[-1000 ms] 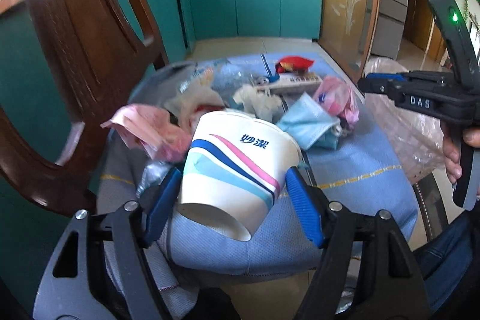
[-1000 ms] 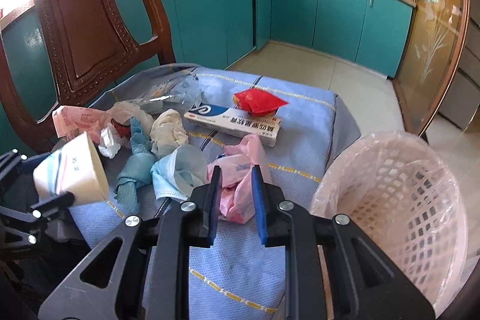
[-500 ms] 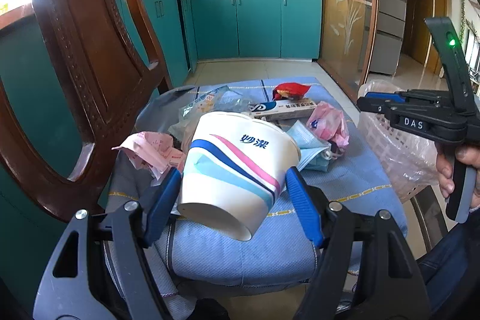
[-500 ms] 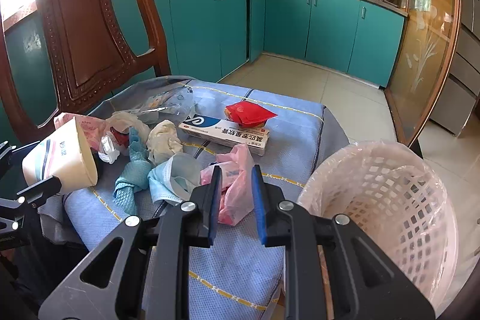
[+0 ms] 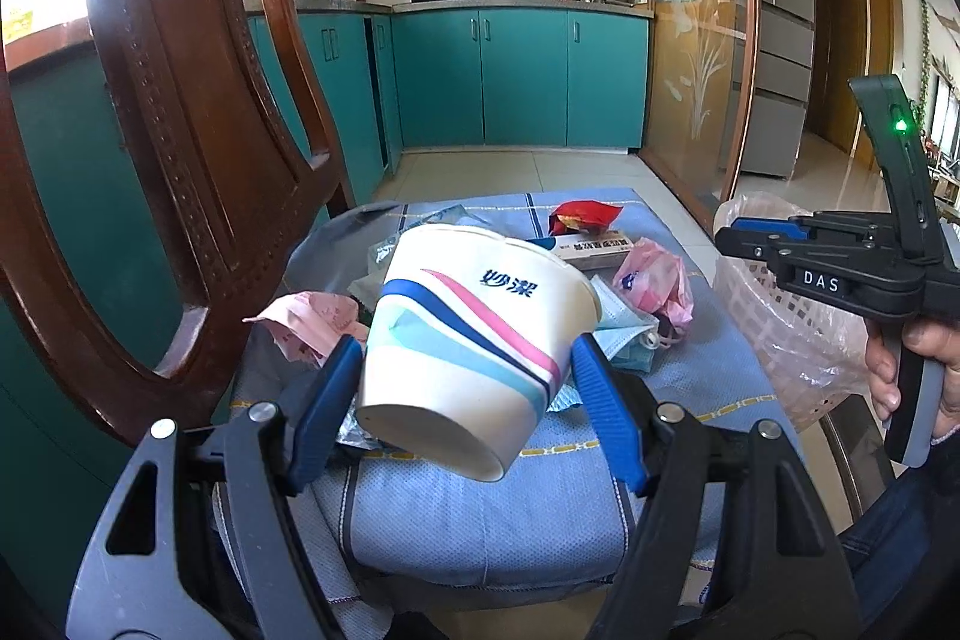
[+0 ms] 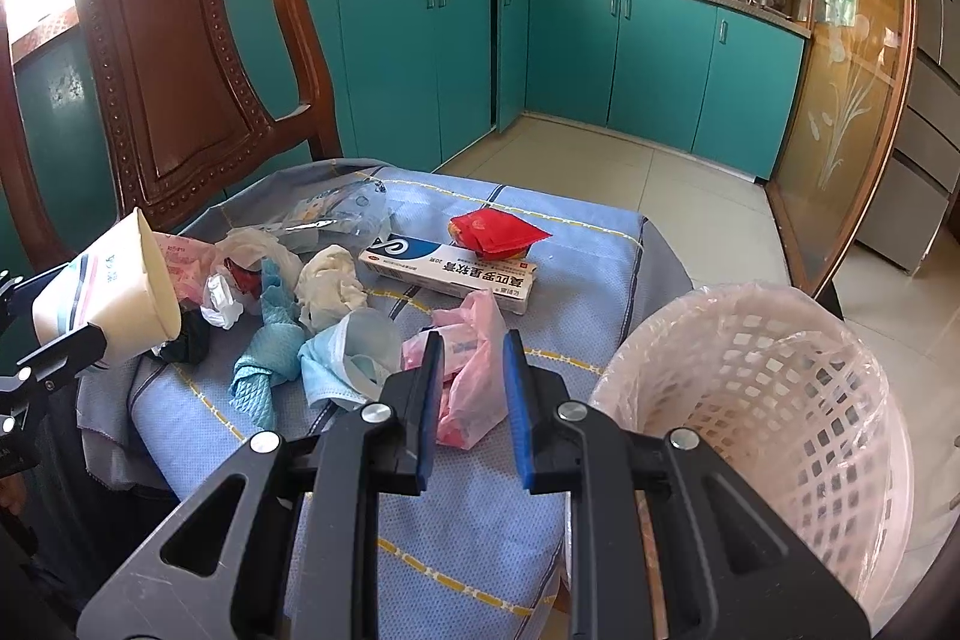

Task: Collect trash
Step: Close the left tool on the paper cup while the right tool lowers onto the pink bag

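- Here the left gripper (image 5: pixel 468 388) is clamped on a paper cup (image 5: pixel 474 346), one blue pad on each side of its wall; the cup is tilted, base toward the camera, and held above the near edge of the blue cloth (image 5: pixel 480 508)
- The right gripper (image 6: pixel 471 400) has its two blue pads a small way apart with nothing between them; it hangs over the near part of the cloth, just beside the basket (image 6: pixel 774 400)
- On the cloth right beyond the right gripper lies a pink plastic bag (image 6: pixel 474 370), and next to it a crumpled blue face mask (image 6: pixel 348 364)
- Farther back on the cloth sits a long white box (image 6: pixel 450 274) with a red packet (image 6: pixel 495 232) resting on its far end
- Toward the chair back (image 6: pixel 180 58) the cloth carries a teal rag (image 6: pixel 270 340), a white wad (image 6: pixel 330 280) and pink paper (image 5: pixel 312 328)
- The basket, lined with a thin pink bag, stands off the right edge of the cloth
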`<state>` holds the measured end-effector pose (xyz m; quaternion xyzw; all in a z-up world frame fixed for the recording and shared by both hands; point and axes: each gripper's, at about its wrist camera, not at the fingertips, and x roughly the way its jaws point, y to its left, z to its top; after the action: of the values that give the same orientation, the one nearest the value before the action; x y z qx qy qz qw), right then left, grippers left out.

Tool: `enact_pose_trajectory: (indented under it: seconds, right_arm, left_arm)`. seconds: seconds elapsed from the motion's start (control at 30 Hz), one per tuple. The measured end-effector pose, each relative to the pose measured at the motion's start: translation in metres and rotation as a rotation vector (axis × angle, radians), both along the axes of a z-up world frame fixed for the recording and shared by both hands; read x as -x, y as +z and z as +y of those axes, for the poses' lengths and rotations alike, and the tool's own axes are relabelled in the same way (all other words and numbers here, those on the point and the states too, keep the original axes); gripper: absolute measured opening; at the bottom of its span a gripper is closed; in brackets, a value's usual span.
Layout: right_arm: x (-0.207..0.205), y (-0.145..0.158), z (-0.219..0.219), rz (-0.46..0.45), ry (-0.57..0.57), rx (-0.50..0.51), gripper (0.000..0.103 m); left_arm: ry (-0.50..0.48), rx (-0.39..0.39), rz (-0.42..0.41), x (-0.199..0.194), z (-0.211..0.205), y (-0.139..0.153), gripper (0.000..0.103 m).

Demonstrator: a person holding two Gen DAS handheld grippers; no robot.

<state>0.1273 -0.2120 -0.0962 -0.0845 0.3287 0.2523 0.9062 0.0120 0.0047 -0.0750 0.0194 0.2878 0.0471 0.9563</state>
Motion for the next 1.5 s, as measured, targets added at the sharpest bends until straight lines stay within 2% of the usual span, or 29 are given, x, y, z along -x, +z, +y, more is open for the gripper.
enact_pose_trajectory:
  seconds: [0.73, 0.87, 1.1, 1.3, 1.5]
  right_arm:
    - [0.005, -0.003, 0.001, 0.0, -0.001, 0.013, 0.021]
    - [0.005, 0.001, -0.004, -0.027, -0.043, 0.027, 0.021]
    - [0.001, 0.017, -0.039, -0.041, -0.122, -0.071, 0.022]
    - [-0.001, 0.01, -0.034, -0.011, -0.105, -0.066, 0.022]
    - [0.001, 0.012, -0.032, -0.023, -0.098, -0.07, 0.022]
  left_arm:
    - [0.009, -0.007, 0.002, 0.003, 0.0, 0.0, 0.072]
    - [0.024, 0.009, 0.032, -0.006, -0.002, 0.004, 0.072]
    - [-0.023, 0.042, 0.02, -0.02, -0.02, 0.014, 0.072]
    - [-0.011, 0.048, 0.046, -0.024, -0.019, 0.005, 0.072]
    - [-0.005, 0.053, 0.059, -0.027, -0.017, 0.0, 0.072]
